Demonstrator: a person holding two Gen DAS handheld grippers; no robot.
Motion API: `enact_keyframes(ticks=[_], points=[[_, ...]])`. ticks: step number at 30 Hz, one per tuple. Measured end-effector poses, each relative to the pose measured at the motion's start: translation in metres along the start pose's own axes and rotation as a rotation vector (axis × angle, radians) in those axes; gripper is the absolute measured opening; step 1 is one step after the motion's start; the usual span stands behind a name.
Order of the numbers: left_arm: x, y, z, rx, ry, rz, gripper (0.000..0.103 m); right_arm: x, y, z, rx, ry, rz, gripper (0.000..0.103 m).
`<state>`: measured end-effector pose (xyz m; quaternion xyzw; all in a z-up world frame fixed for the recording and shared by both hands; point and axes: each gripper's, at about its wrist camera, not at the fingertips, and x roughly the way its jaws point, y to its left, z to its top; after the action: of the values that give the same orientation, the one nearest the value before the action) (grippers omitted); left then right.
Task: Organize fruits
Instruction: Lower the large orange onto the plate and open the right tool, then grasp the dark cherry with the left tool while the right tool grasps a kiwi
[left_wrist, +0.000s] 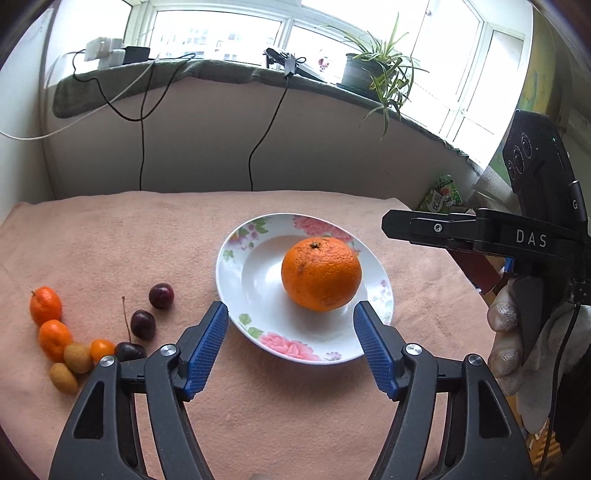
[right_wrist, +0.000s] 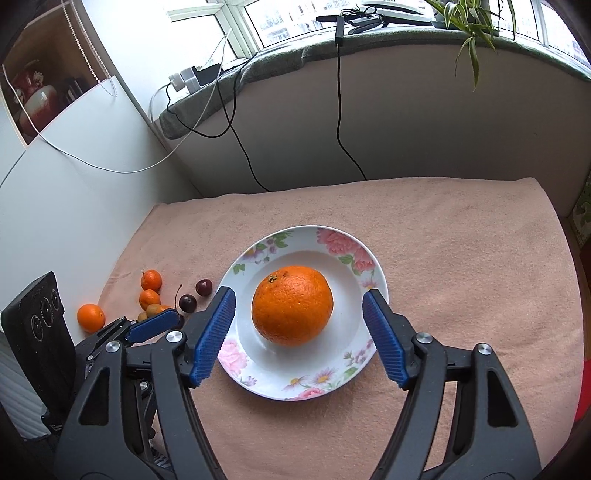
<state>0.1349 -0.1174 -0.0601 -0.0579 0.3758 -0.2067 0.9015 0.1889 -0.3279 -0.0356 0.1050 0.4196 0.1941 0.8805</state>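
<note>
Tilting downward, both grippers' fingers (left_wrist: 218, 334) (right_wrist: 218, 332) gape wide, empty, above the orange (left_wrist: 320, 274).

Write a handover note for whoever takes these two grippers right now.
Left gripper: jaws open, holding nothing.
Right gripper: jaws open, holding nothing, facing the plate.
Done: big orange sits on the floral plate.
Left: three cherries, small oranges and two tan fruits lie clustered on the pink cloth beside the plate; another small orange sits apart.

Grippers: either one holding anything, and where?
Nothing held. Left gripper and right gripper are both open; the orange sits free on the plate.
</note>
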Motion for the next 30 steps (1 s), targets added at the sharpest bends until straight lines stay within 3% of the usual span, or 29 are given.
enact_keyframes(ticks=[4,11,14,27,30], points=[[-0.013,0.009,-0.008,-0.004,-0.014,0.022,0.070,-0.010,0.012,-0.008,-0.016,-0.072,0.026,0.074],[-0.041,0.027,-0.019,-0.009,-0.046,0.085,0.070,-0.015,0.055,-0.021,-0.167,-0.109,-0.003,0.076],[-0.050,0.039,-0.024,-0.031,-0.055,0.100,0.070,-0.012,0.073,-0.028,-0.228,-0.108,-0.026,0.089],[-0.080,0.101,-0.053,-0.168,-0.063,0.189,0.070,0.011,0.117,-0.053,-0.290,-0.068,0.071,0.089],[-0.082,0.114,-0.058,-0.194,-0.065,0.205,0.065,0.022,0.128,-0.059,-0.307,-0.043,0.089,0.089]])
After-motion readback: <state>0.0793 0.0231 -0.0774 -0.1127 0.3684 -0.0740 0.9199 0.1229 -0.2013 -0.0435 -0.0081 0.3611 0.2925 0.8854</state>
